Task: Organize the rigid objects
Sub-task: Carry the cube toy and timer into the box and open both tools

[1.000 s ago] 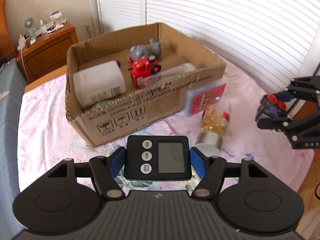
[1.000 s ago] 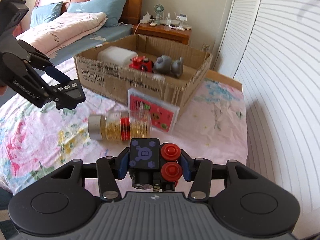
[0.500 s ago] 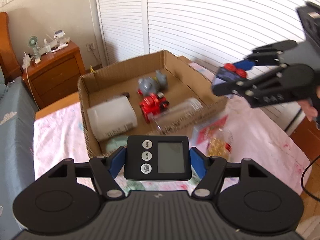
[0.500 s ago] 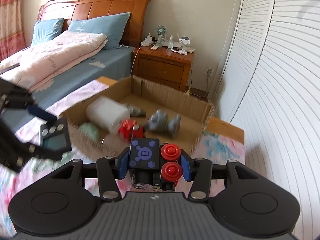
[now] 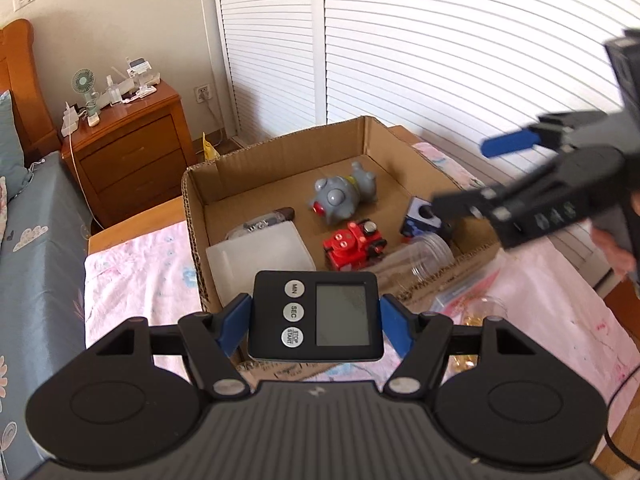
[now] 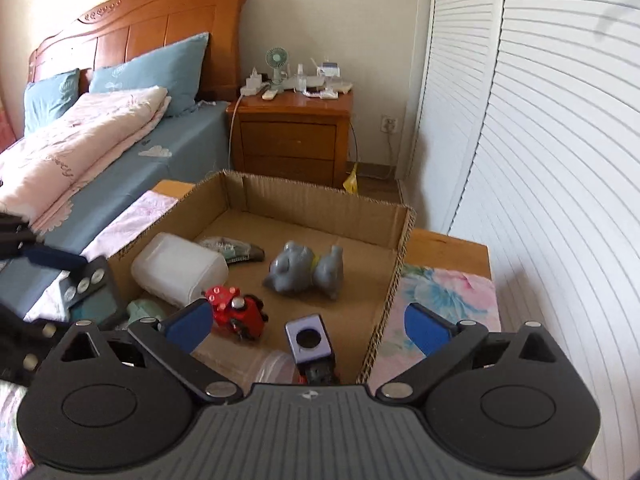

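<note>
My left gripper (image 5: 316,322) is shut on a black digital timer (image 5: 316,316), held over the near wall of the cardboard box (image 5: 280,148). My right gripper (image 6: 308,322) is open and empty above the box's near right corner; it also shows in the left wrist view (image 5: 464,176). The blue cube toy (image 6: 310,342) lies in the box below it, also seen in the left wrist view (image 5: 420,222). Inside the box are a grey toy animal (image 6: 306,270), a red toy vehicle (image 6: 238,312), a white plastic jug (image 6: 178,268) and a clear jar (image 5: 412,260).
The box (image 6: 320,200) stands on a table with a pink floral cloth (image 5: 136,268). A jar of gold pieces (image 5: 476,312) and a pink card box (image 5: 468,288) lie right of the cardboard box. A wooden nightstand (image 6: 292,136) and a bed (image 6: 100,160) stand behind. White louvred doors (image 6: 540,160) are at right.
My right gripper has moved over the box, opened and let go of the blue cube toy, which now lies in the box. My left gripper has risen closer to the box with the timer.
</note>
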`<state>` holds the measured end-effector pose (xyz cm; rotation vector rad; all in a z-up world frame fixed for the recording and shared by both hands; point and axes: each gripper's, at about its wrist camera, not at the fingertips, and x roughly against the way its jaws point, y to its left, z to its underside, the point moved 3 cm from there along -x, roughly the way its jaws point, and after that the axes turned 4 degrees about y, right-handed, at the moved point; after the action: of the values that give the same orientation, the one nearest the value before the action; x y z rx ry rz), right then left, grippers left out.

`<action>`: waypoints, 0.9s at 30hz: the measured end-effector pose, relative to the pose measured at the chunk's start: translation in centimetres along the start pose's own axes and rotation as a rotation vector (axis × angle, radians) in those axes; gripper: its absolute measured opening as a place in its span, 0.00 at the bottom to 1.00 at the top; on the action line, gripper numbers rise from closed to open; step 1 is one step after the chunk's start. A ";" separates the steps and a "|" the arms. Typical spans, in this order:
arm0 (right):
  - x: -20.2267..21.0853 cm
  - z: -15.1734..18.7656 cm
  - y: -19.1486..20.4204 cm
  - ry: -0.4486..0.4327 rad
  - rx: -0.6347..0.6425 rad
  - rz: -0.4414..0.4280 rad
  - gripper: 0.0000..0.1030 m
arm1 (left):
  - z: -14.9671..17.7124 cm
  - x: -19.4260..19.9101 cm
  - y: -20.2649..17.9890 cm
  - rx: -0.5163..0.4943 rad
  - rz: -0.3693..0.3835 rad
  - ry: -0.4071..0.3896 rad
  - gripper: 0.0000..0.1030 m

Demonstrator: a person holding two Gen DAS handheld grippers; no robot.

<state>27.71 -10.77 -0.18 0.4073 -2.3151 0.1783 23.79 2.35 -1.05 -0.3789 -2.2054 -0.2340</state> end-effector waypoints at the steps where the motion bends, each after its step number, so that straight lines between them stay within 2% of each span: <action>1: 0.2 0.2 0.1 0.011 -0.003 -0.001 1.00 | -0.3 -0.1 0.0 0.001 -0.003 -0.001 0.67; 11: 2.8 2.1 1.6 0.064 -0.058 0.015 1.00 | -4.1 -2.1 1.0 0.026 -0.022 0.005 0.67; 19: 5.1 4.5 3.0 0.048 -0.072 0.111 1.00 | -6.8 -6.6 3.0 0.078 -0.097 0.066 0.67; 24: 6.2 5.6 2.8 0.040 -0.139 0.099 1.00 | -7.6 -8.4 4.8 0.139 -0.136 0.085 0.67; 26: 6.6 5.9 2.8 0.031 -0.154 0.098 1.00 | -7.7 -8.6 5.2 0.150 -0.147 0.084 0.72; 27: 6.8 6.1 2.8 0.024 -0.159 0.102 1.00 | -7.7 -8.5 5.3 0.153 -0.152 0.085 0.80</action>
<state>18.16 -11.25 0.44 0.2063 -2.3076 0.0481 36.25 3.45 -2.94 -0.1157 -2.1530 -0.1590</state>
